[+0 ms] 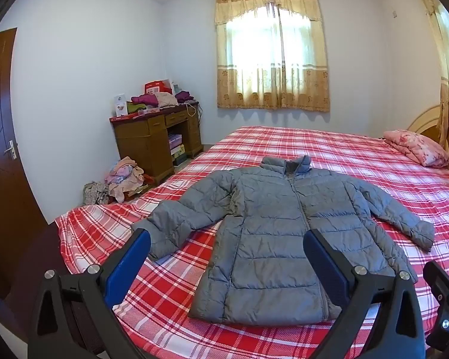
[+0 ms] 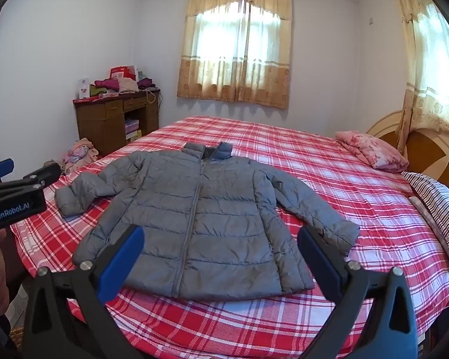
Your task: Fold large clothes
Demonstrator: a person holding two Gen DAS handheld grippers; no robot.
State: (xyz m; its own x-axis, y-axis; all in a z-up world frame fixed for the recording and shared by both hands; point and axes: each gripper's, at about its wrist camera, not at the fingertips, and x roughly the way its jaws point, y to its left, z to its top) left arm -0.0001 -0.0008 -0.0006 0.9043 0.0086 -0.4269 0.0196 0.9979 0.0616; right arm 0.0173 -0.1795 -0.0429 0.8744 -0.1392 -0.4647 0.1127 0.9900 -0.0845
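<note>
Both grippers — left gripper (image 1: 227, 257), right gripper (image 2: 220, 254) — are held spread wide, empty (nothing grasped), above the flattened jacket (image 1: 281, 233), laid out for folding.

A grey puffy jacket (image 1: 272, 233) lies flat on the bed (image 1: 359, 155) with the red and white checked sheet. It is front side up and zipped shut. Its collar points to the far side. Both sleeves stick out to the sides, and it is not folded yet.
</note>
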